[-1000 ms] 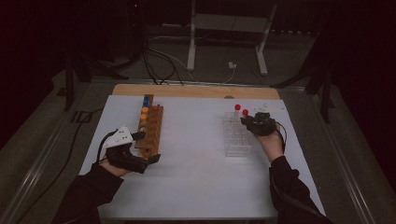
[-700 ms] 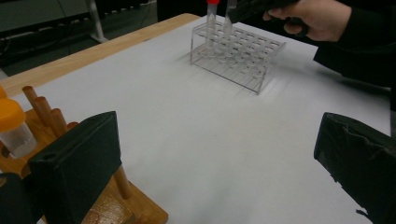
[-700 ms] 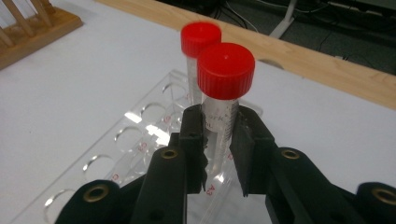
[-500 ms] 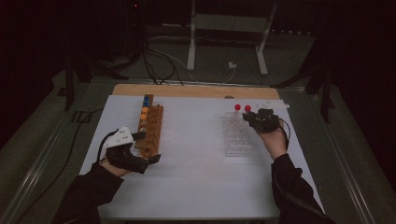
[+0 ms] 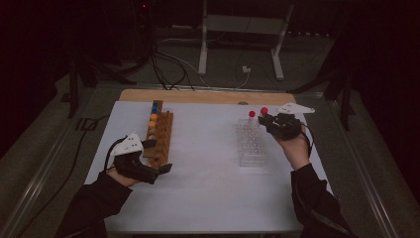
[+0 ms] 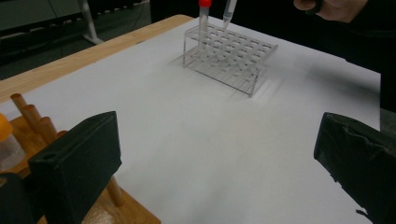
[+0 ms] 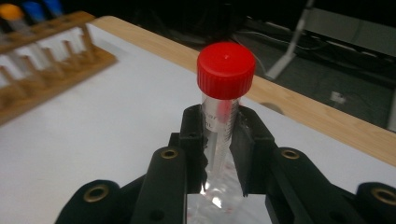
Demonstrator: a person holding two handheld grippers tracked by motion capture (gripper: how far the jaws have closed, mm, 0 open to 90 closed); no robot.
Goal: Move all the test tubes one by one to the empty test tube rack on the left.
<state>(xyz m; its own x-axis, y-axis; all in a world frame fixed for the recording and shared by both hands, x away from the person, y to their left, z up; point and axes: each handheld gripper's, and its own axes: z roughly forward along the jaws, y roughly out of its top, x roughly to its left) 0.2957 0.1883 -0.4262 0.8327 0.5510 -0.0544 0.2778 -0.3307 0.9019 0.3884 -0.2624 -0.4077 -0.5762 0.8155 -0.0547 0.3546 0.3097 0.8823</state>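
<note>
In the right gripper view my right gripper (image 7: pixel 219 135) is shut on a clear tube with a red cap (image 7: pixel 226 70), held upright. From above, that held tube (image 5: pixel 264 111) hangs over the far right corner of the clear plastic rack (image 5: pixel 251 146); its pointed tip (image 6: pixel 229 9) is above the rack's holes. A second red-capped tube (image 5: pixel 251 114) stands in the rack's far row. My left gripper (image 5: pixel 157 157) rests open at the near end of the wooden rack (image 5: pixel 162 133), nothing between its jaws. That wooden rack holds orange-capped tubes (image 5: pixel 153 119) and a blue-capped one (image 5: pixel 155 105).
A white sheet (image 5: pixel 208 188) covers the table, with a strip of bare wood (image 5: pixel 198 96) along the far edge. Cables and a metal stand (image 5: pixel 237 29) lie on the floor beyond. In the left gripper view, wooden pegs (image 6: pixel 28 116) stand close beside the left jaw.
The right gripper has risen with the red-capped tube, drawing it up out of the clear rack. The left gripper has stayed by the wooden rack.
</note>
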